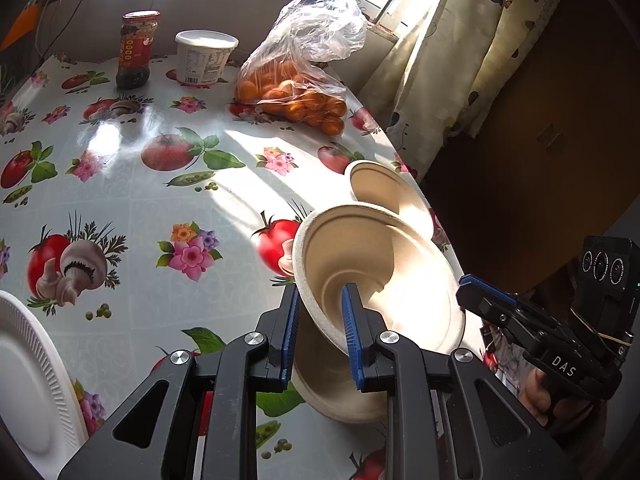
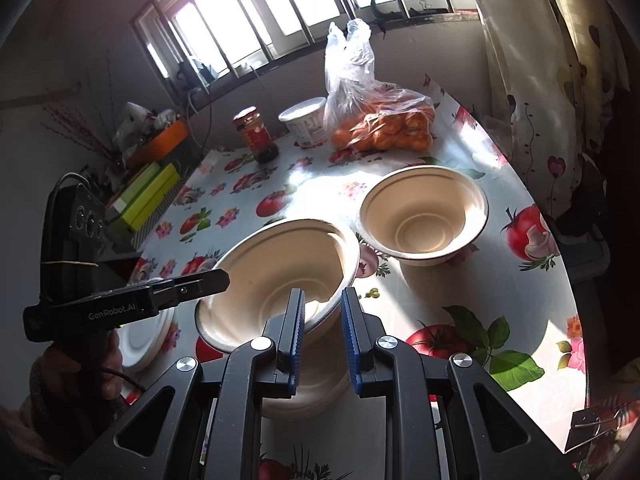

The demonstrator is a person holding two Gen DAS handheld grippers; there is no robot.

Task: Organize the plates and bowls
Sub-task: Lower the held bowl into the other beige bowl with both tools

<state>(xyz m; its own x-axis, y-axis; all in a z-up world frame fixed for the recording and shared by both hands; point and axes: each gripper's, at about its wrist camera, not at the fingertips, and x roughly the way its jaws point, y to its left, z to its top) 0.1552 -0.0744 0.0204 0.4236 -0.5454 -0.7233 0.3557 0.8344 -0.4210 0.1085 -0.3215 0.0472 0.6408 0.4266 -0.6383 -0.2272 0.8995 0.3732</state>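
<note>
My left gripper (image 1: 320, 300) is shut on the rim of a beige paper bowl (image 1: 384, 276), holding it tilted above another beige bowl (image 1: 332, 392) on the table. In the right wrist view the held bowl (image 2: 276, 276) sits over the lower bowl (image 2: 316, 384), with the left gripper (image 2: 212, 278) at its left rim. My right gripper (image 2: 322, 300) straddles the held bowl's near rim, jaws apart; it also shows in the left wrist view (image 1: 480, 288). A third beige bowl (image 2: 424, 216) stands upright further right, also in the left wrist view (image 1: 380, 188). A white plate (image 1: 28, 384) lies at the left.
At the table's far end stand a dark sauce jar (image 1: 136, 50), a white tub (image 1: 204, 56) and a plastic bag of oranges (image 1: 300, 92). The floral tablecloth's edge (image 2: 568, 264) curves along the right, with a curtain (image 2: 532, 80) beyond. Boxes (image 2: 148, 196) are stacked left.
</note>
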